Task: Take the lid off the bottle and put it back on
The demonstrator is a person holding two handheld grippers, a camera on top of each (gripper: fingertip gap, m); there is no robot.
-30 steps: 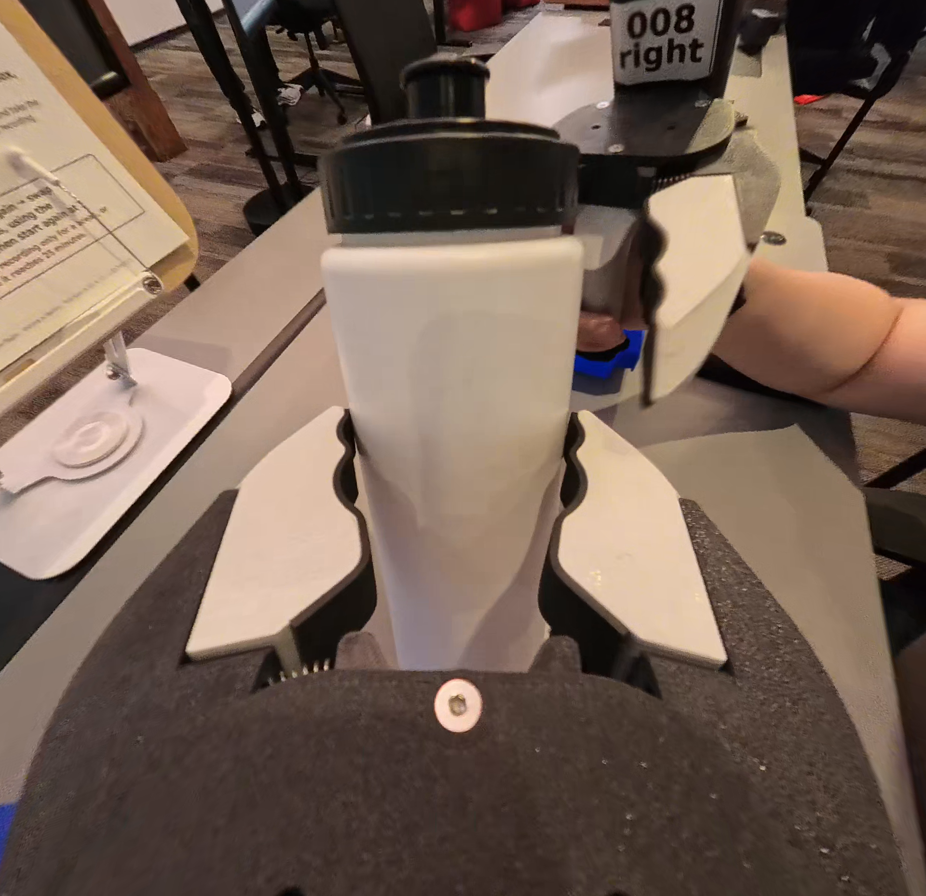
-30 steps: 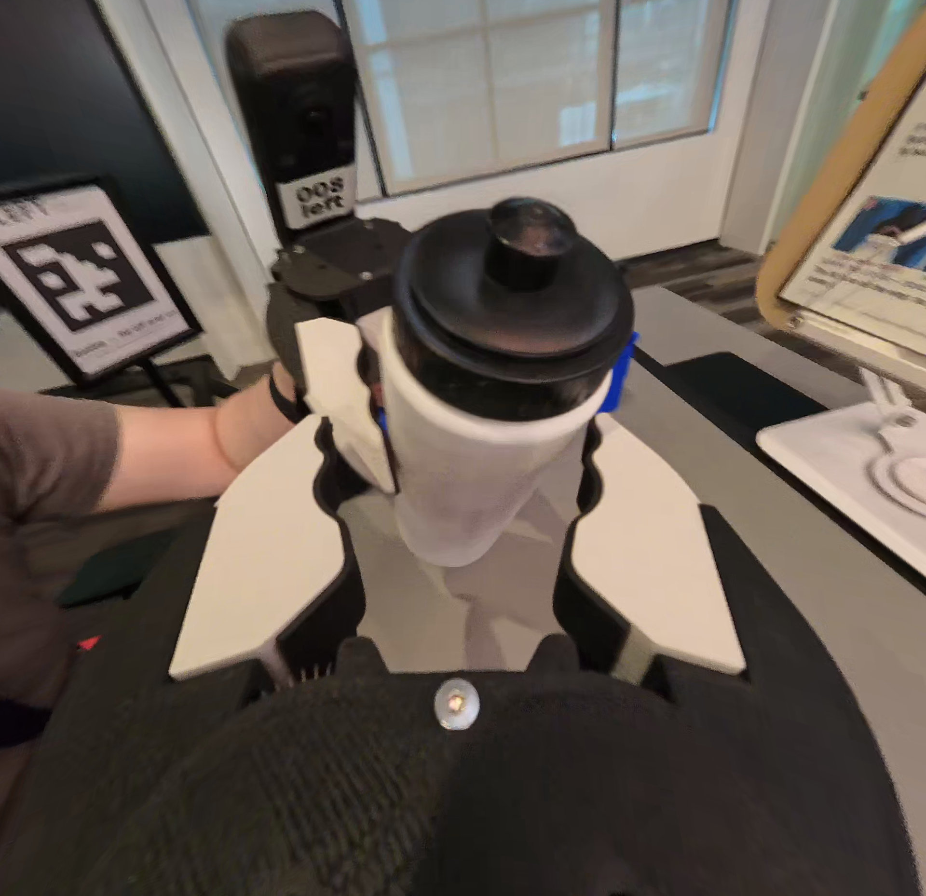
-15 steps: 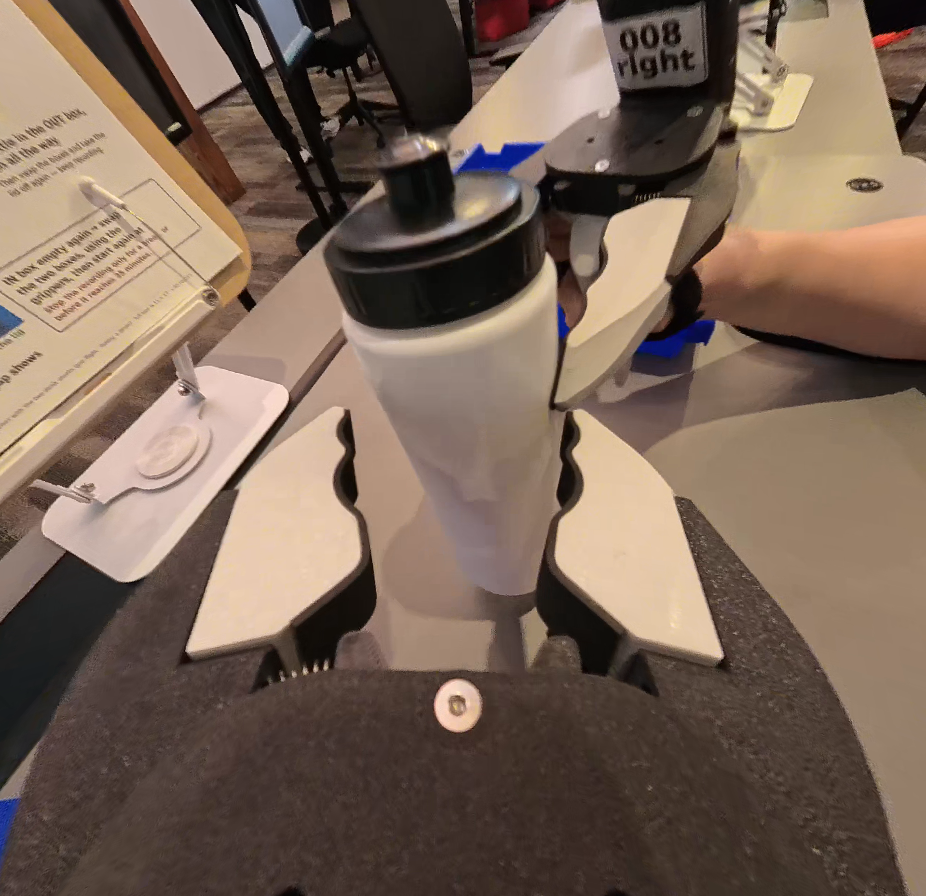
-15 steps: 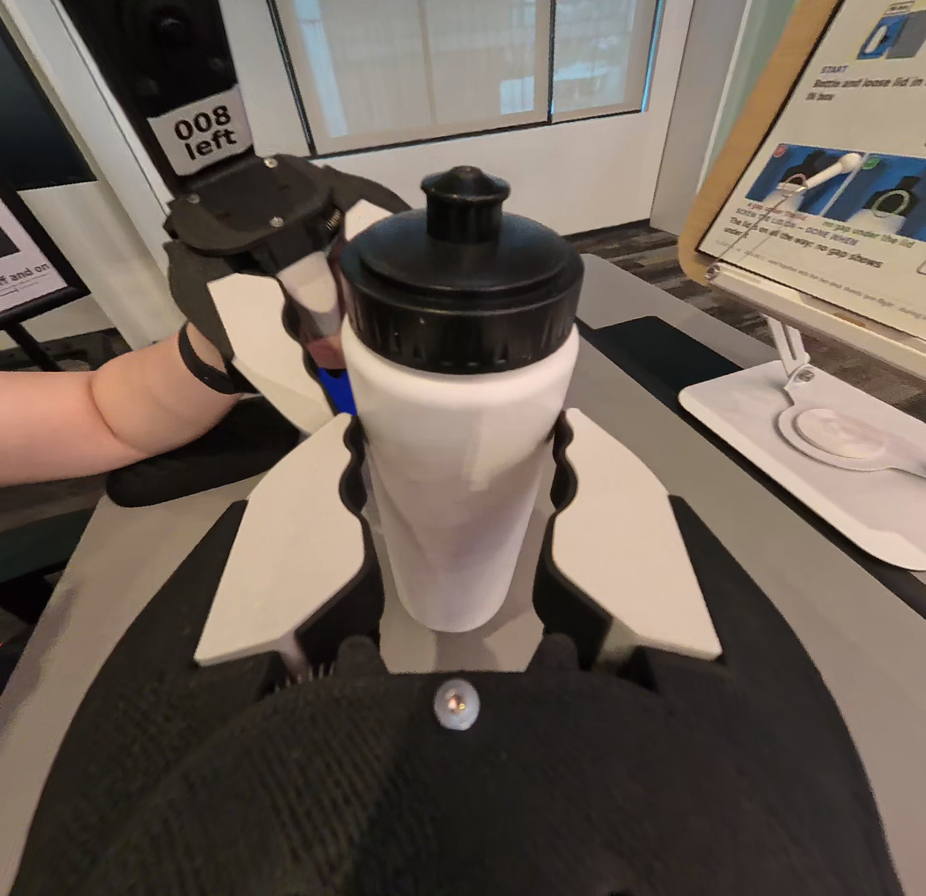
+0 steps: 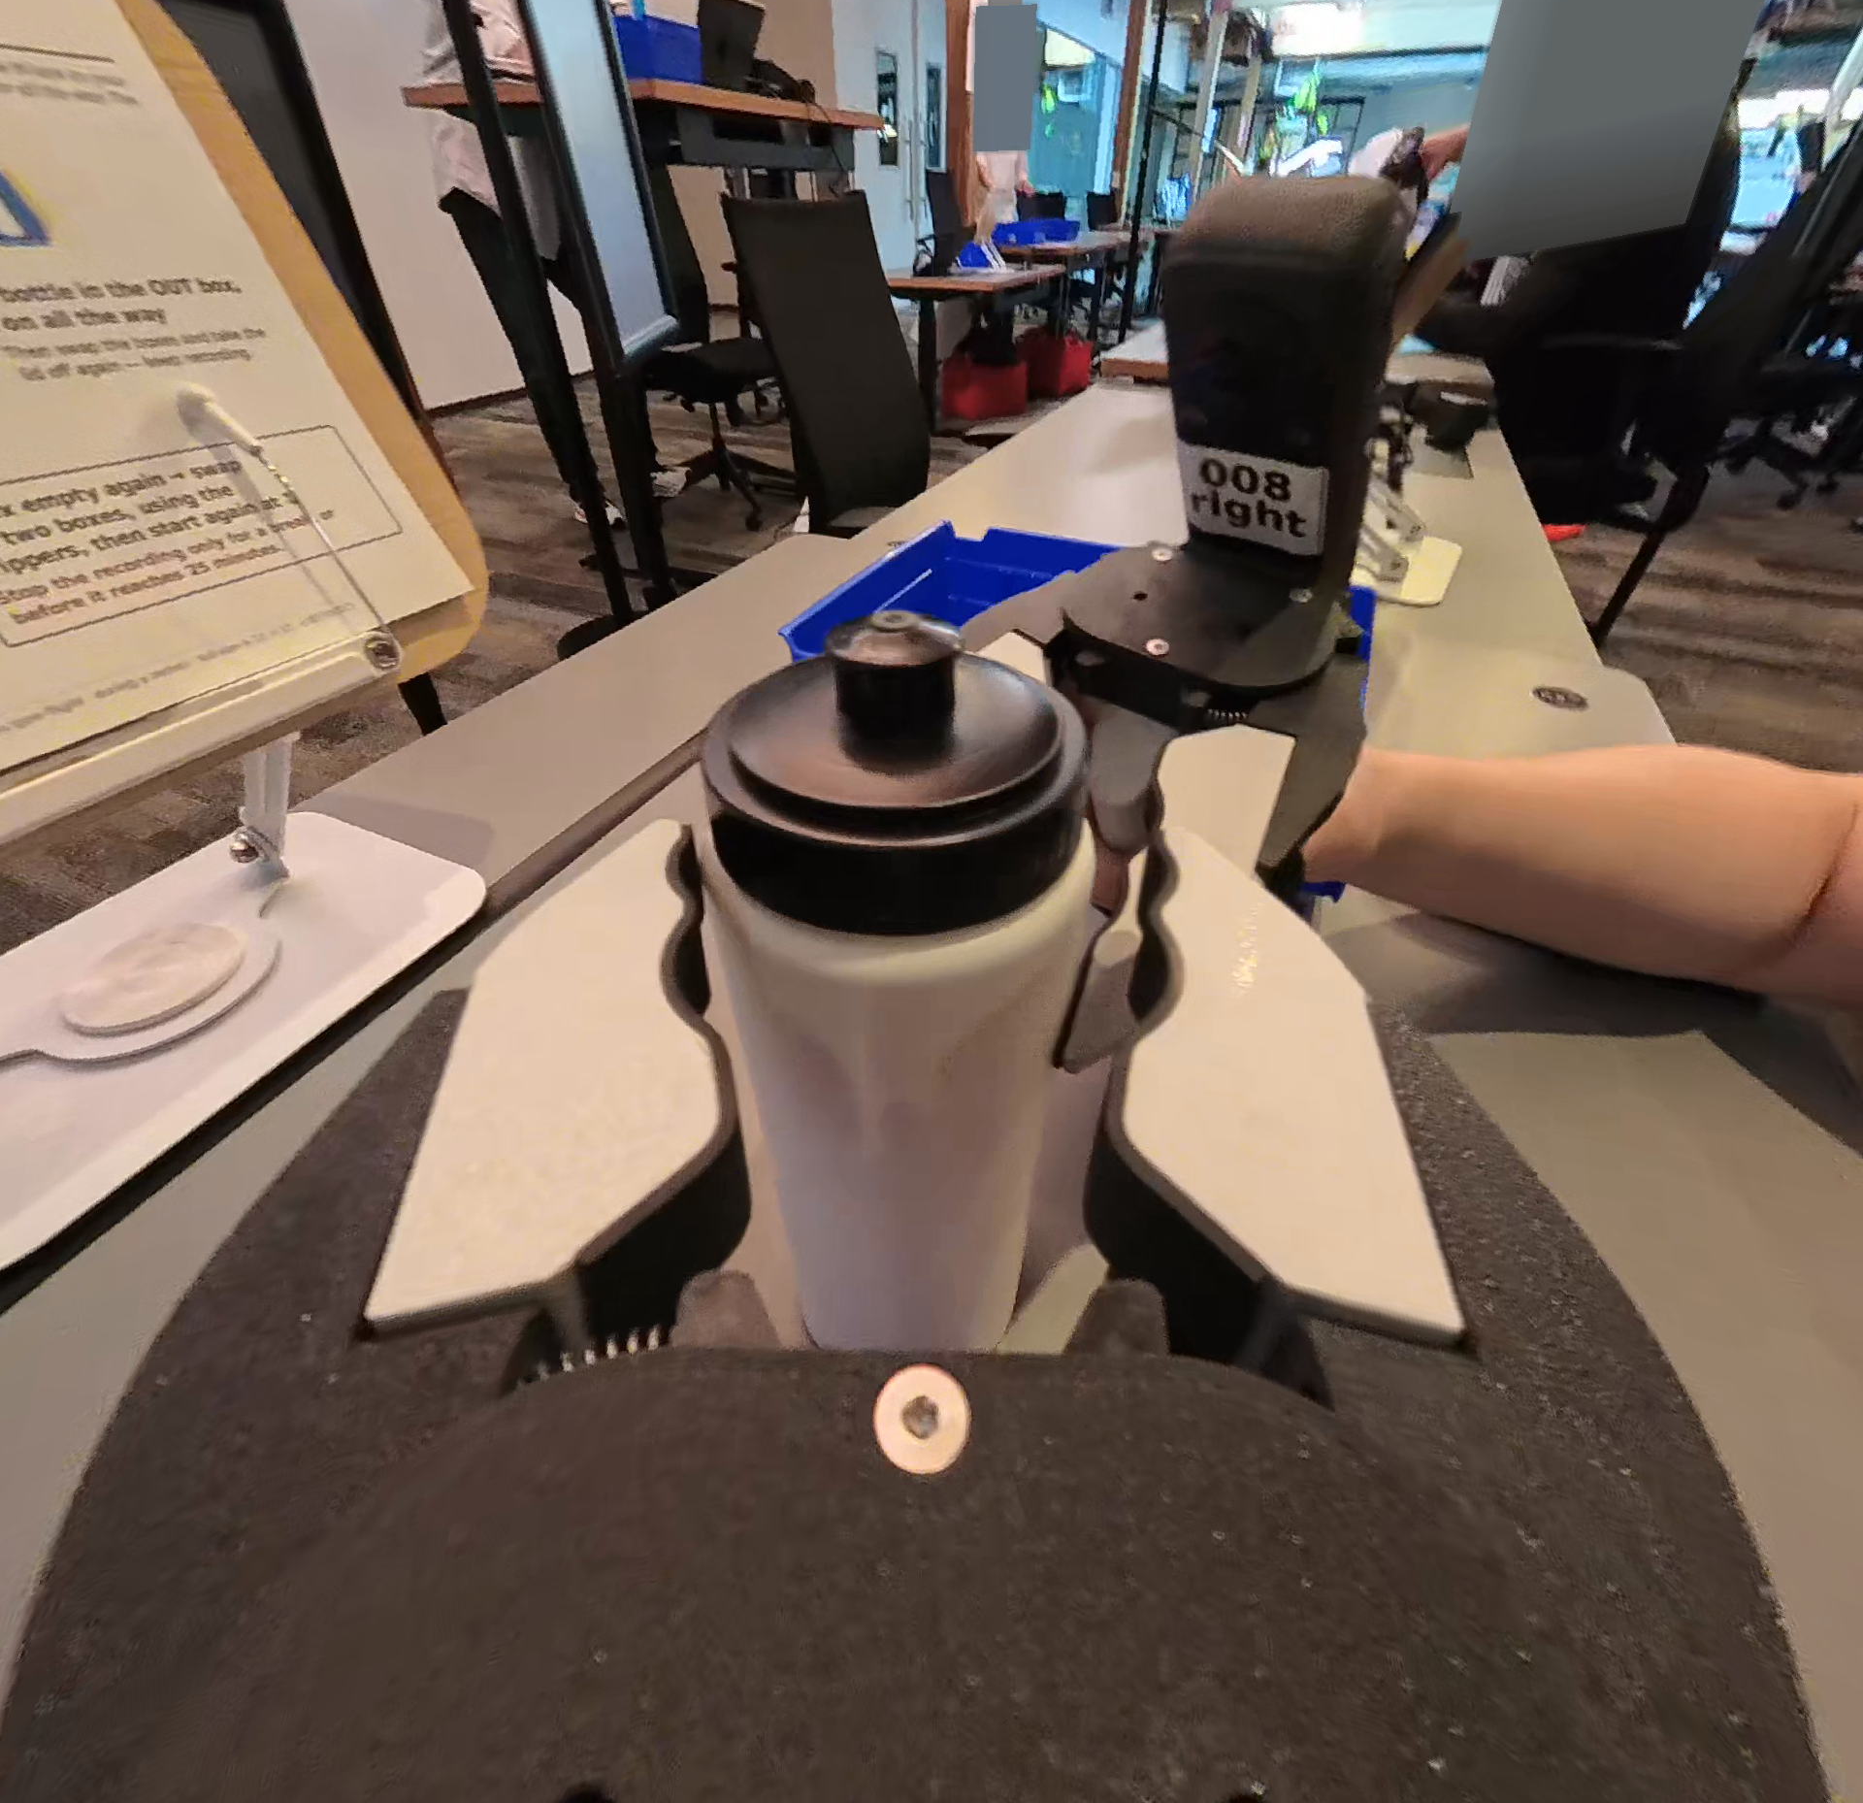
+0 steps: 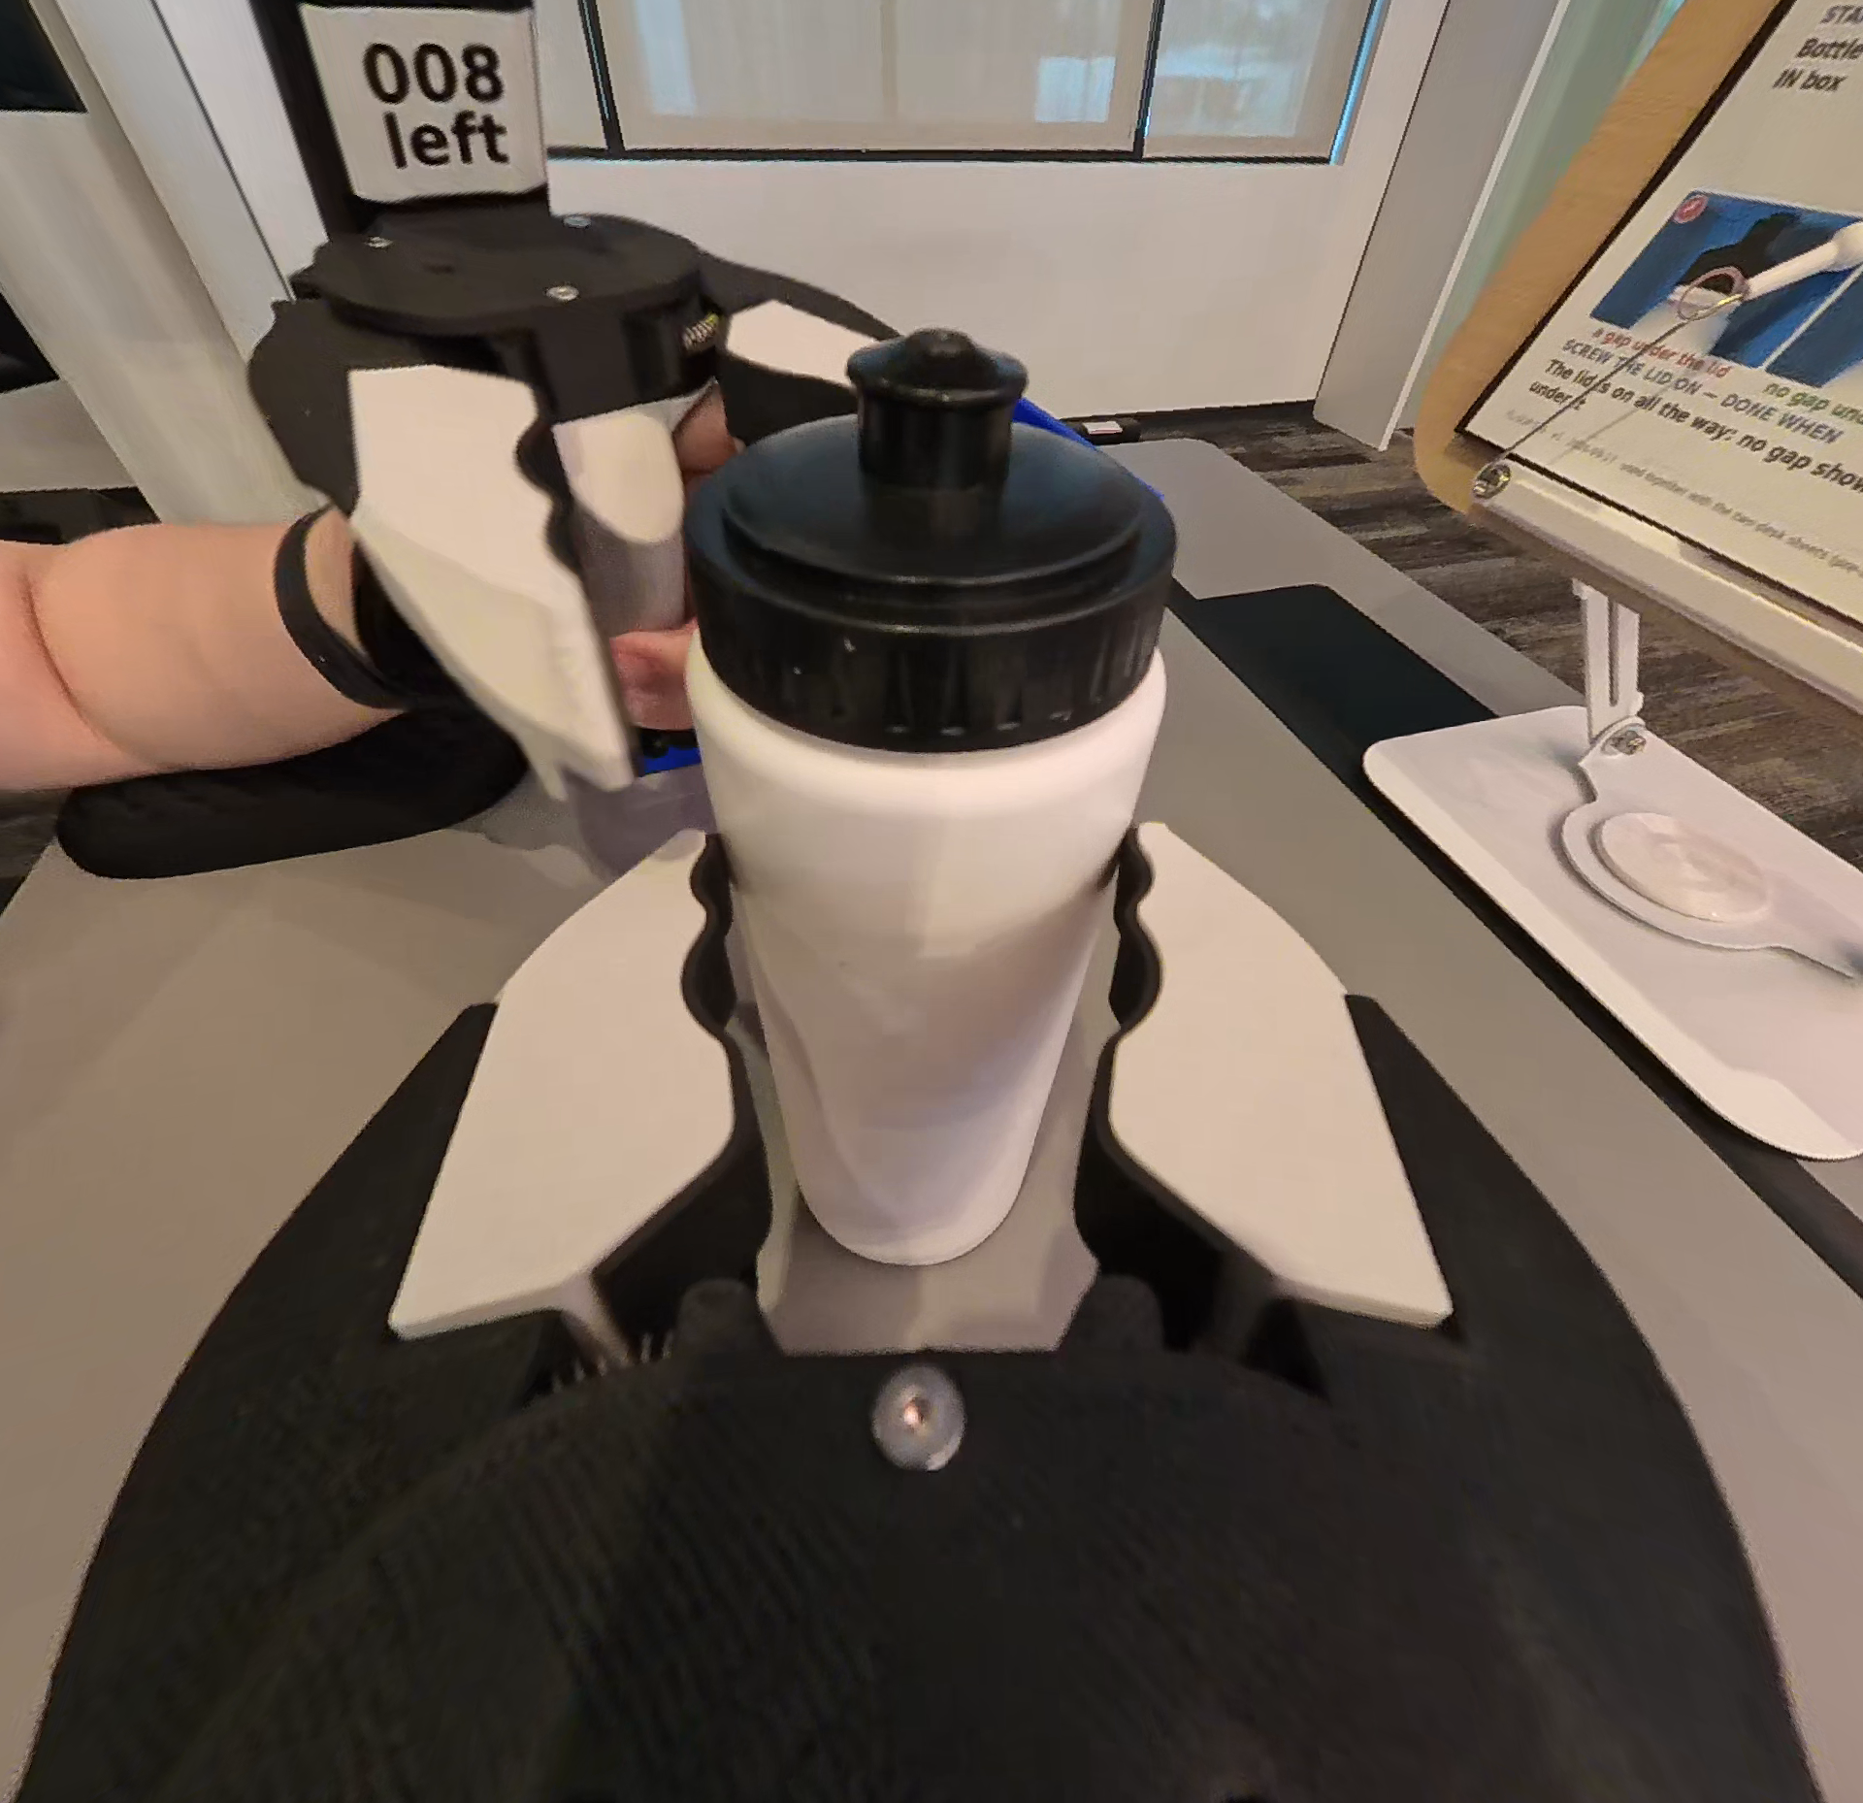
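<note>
A white bottle (image 6: 927, 948) with a black screw lid (image 6: 927, 585) stands upright between the fingers of my right gripper (image 6: 922, 847). Both pads press its sides, and the lid is on. In the left wrist view the bottle (image 5: 887, 1099) and lid (image 5: 887, 777) show in the gap of my left gripper (image 5: 917, 837). The jaws stand a little wider than the bottle. One of the right gripper's fingers (image 5: 1104, 948) sits in the gap on the bottle's right side. In the right wrist view the left gripper (image 6: 605, 686) is beside the bottle, on its left.
A blue bin (image 5: 968, 575) sits on the grey table (image 5: 1613, 1200) behind the bottle. An instruction board on a white stand (image 5: 202, 998) is at the left, and shows at the right in the right wrist view (image 6: 1663, 898). A person's forearm (image 5: 1613, 847) lies to the right.
A second ago my left gripper held the bottle and the right was open around it. The right then shut on it and the left let go. The bottle went from tilted to upright.
</note>
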